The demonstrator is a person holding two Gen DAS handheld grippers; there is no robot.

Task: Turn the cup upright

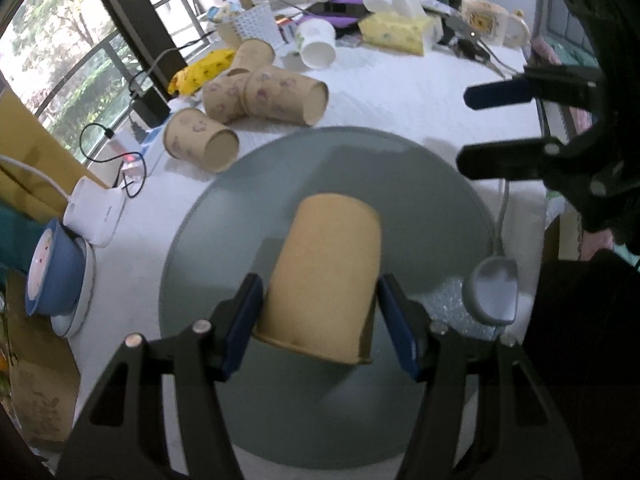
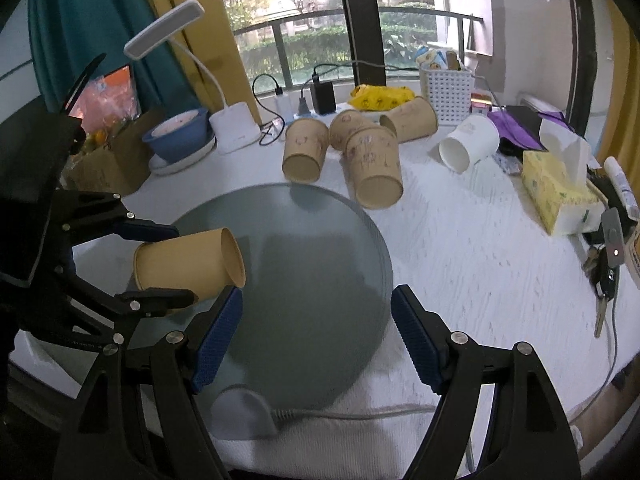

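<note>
My left gripper (image 1: 320,316) is shut on a plain brown paper cup (image 1: 324,280), its blue pads pressing the cup's sides. In the right wrist view the cup (image 2: 188,266) is held on its side above the left part of the round grey tray (image 2: 320,280), with the left gripper (image 2: 176,264) around it. The tray also shows in the left wrist view (image 1: 400,168). My right gripper (image 2: 316,344) is open and empty above the tray's near edge; it also shows at the right of the left wrist view (image 1: 464,128).
Several brown paper cups (image 2: 376,168) and a white cup (image 2: 468,144) lie on their sides on the white tablecloth beyond the tray. A yellow tissue box (image 2: 560,188), white basket (image 2: 446,88), desk lamp (image 2: 236,128), blue bowl (image 2: 178,136), keys (image 2: 606,276) and a cable puck (image 2: 248,412) surround it.
</note>
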